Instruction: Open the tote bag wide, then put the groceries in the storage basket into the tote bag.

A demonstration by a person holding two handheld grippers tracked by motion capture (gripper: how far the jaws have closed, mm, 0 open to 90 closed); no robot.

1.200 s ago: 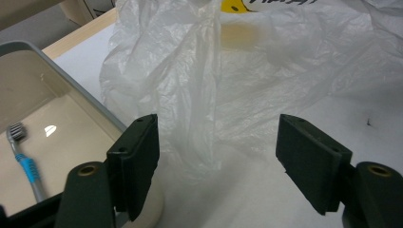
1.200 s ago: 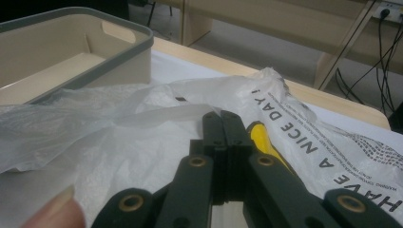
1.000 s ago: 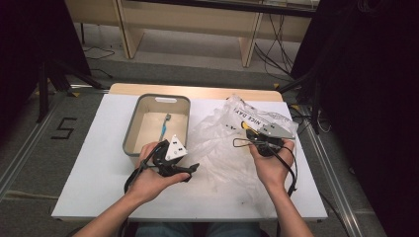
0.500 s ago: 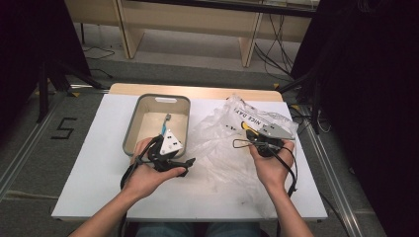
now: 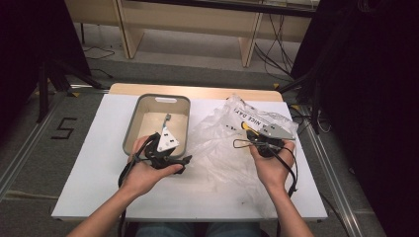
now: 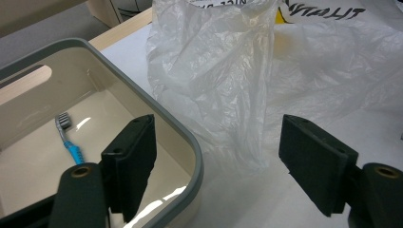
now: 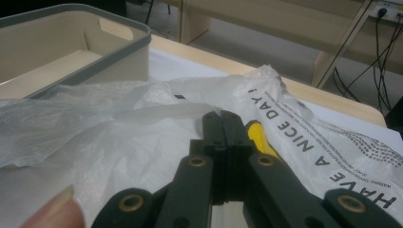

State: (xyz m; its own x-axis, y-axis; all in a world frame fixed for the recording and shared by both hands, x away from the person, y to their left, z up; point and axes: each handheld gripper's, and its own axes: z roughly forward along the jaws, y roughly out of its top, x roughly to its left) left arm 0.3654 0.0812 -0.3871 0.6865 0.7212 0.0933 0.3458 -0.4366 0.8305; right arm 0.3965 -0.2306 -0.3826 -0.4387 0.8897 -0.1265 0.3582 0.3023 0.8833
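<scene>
Leftward since a second ago, the left gripper point(image 5: 165, 148) hangs released over the grey bin's point(image 5: 129, 129) near rim. Right gripper point(image 5: 260, 139) stays clenched on the plastic bag point(image 5: 217, 143), right of the bin on the white table point(image 5: 89, 163); wooden shelving point(image 5: 197, 19) stands beyond.

bin point(image 5: 132, 129): on table point(image 5: 89, 163), left of bag point(image 5: 222, 143) | toothbrush point(image 6: 66, 137): in bin | my left gripper point(image 5: 174, 159): over bin's near-right corner | my right gripper point(image 5: 245, 136): right of bin, on bag
</scene>
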